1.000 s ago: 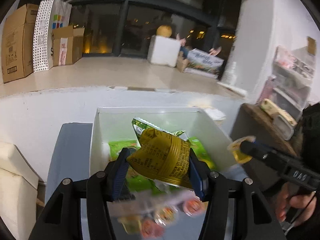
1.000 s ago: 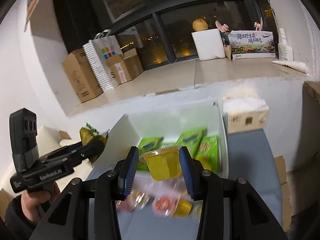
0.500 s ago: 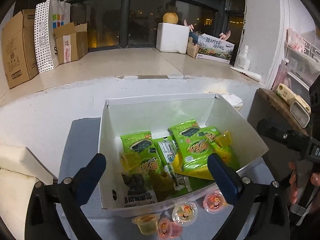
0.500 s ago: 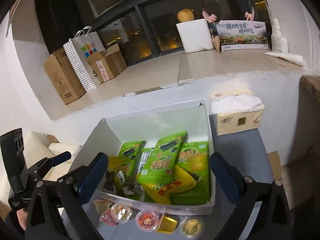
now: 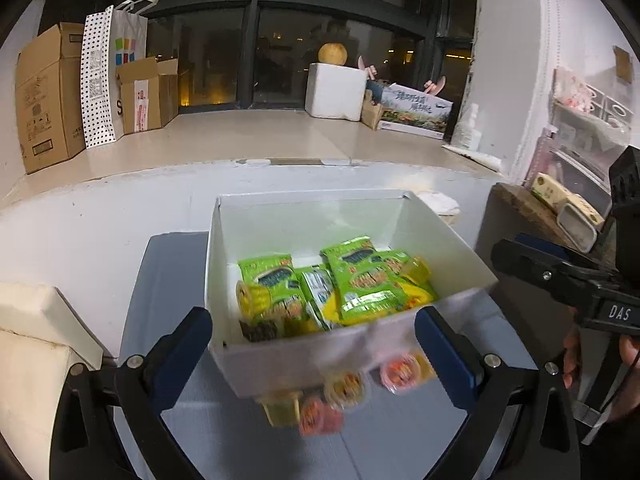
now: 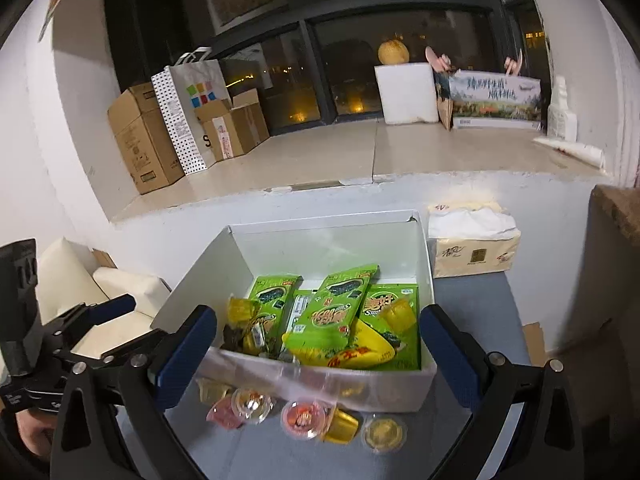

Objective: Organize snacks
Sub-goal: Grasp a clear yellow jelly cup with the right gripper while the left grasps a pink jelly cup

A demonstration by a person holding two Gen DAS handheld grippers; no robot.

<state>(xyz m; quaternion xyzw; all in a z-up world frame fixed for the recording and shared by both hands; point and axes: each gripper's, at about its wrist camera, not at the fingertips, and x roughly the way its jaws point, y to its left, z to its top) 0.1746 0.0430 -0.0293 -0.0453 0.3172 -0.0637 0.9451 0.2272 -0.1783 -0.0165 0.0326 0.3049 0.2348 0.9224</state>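
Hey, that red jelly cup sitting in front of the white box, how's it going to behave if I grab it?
The red jelly cup looks small with a glossy plastic wall, so probably light, slippery. Its sides seem tapered, so squeezing may squirt it out. Neighbouring cups crowd it, so the open right gripper will likely nudge them.

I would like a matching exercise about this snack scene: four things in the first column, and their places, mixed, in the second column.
Things:
1. green snack packets
2. jelly cups
3. tissue pack
4. paper bag with dots

Places:
A. on the window ledge, between cardboard boxes
B. on the grey table, in front of the white box
C. inside the white box
D. on the table, to the right of the white box

Pairs: 1-C, 2-B, 3-D, 4-A
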